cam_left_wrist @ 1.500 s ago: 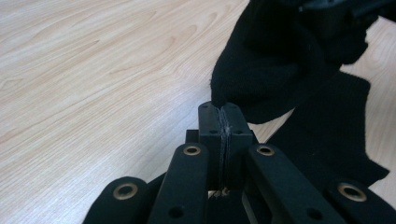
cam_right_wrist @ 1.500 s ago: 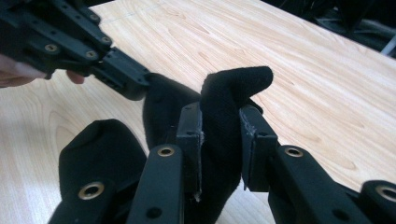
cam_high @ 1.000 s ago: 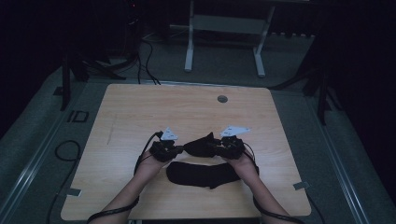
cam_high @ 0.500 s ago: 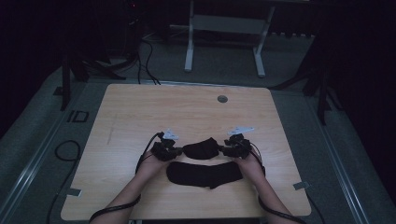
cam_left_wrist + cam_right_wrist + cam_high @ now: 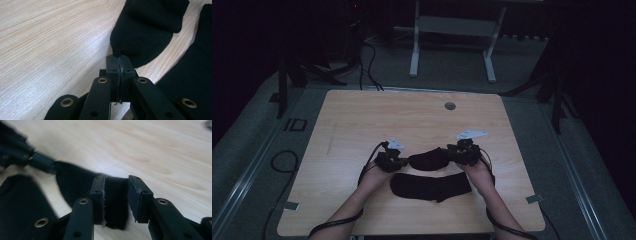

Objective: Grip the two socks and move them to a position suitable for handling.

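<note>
Two black socks lie on the wooden table (image 5: 362, 115). The smaller, bunched sock (image 5: 428, 159) stretches between my grippers. My left gripper (image 5: 399, 161) is shut on its rounded end; in the left gripper view the jaws (image 5: 119, 58) pinch the edge of that sock (image 5: 145, 32). At the other end my right gripper (image 5: 454, 152) is open (image 5: 116, 182), with the sock's fabric (image 5: 75, 182) lying between its spread jaws. The longer sock (image 5: 432, 186) lies flat nearer the person, also seen as the sock (image 5: 197, 62) and the sock (image 5: 20, 200).
A round grommet hole (image 5: 450, 106) sits near the table's far edge. Cables (image 5: 282, 162) loop on the floor to the left, and a white table frame (image 5: 452, 30) stands beyond the table. Bare wood surrounds the socks.
My right gripper has shifted a little to the right, away from the left one, and the bunched sock between them has drawn out longer. The flat sock has not moved.
</note>
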The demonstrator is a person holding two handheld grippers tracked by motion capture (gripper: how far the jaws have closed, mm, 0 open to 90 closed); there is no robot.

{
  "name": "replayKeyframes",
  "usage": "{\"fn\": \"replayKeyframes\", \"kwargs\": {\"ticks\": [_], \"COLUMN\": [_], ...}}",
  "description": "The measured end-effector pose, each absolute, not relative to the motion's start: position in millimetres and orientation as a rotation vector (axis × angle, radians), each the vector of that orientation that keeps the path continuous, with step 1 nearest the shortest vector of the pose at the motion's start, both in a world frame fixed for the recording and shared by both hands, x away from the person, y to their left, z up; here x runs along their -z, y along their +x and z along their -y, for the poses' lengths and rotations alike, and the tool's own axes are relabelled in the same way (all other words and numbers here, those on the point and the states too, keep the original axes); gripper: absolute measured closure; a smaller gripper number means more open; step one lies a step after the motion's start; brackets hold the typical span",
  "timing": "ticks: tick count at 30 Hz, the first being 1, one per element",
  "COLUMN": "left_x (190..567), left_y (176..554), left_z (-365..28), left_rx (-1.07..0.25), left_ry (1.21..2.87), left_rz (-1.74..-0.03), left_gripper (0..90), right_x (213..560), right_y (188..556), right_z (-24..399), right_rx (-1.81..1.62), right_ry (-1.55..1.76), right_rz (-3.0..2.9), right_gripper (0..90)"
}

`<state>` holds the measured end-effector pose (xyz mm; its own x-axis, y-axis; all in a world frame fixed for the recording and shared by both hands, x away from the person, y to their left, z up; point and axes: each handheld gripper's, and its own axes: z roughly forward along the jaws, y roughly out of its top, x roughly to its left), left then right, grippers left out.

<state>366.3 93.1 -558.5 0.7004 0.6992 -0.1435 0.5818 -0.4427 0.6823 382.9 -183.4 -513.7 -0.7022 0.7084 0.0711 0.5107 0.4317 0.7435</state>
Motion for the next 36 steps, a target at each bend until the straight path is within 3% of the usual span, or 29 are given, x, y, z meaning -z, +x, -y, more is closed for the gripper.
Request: {"fn": "replayKeyframes", "kwargs": {"ticks": [6, 9, 11, 13, 27, 36], "left_x": [559, 558, 557, 556, 528, 530], "left_y": [366, 365, 365, 365, 362, 384], "left_z": [-93, -93, -94, -95, -131, -136], "left_rx": [-0.197, -0.196, -0.195, -0.200, -0.261, -0.250], "left_ry": [2.171, 2.167, 2.167, 2.163, 2.103, 2.166], "left_rz": [-0.969, -0.966, -0.967, -0.972, -1.014, -1.049], "left_gripper": [88.8, 88.8, 88.8, 88.8, 88.8, 88.8], "right_x": [540, 550, 547, 540, 478, 505], "right_y": [392, 392, 391, 389, 378, 388], "right_z": [166, 162, 162, 161, 221, 240], "right_rx": [-0.933, -0.931, -0.926, -0.935, -1.127, -1.082], "right_ry": [1.116, 1.089, 1.071, 1.048, 1.137, 1.251], "right_rz": [-2.504, -2.532, -2.523, -2.507, -2.298, -2.328], "right_gripper": [59.8, 68.1, 79.0, 82.2, 82.8, 82.7]}}
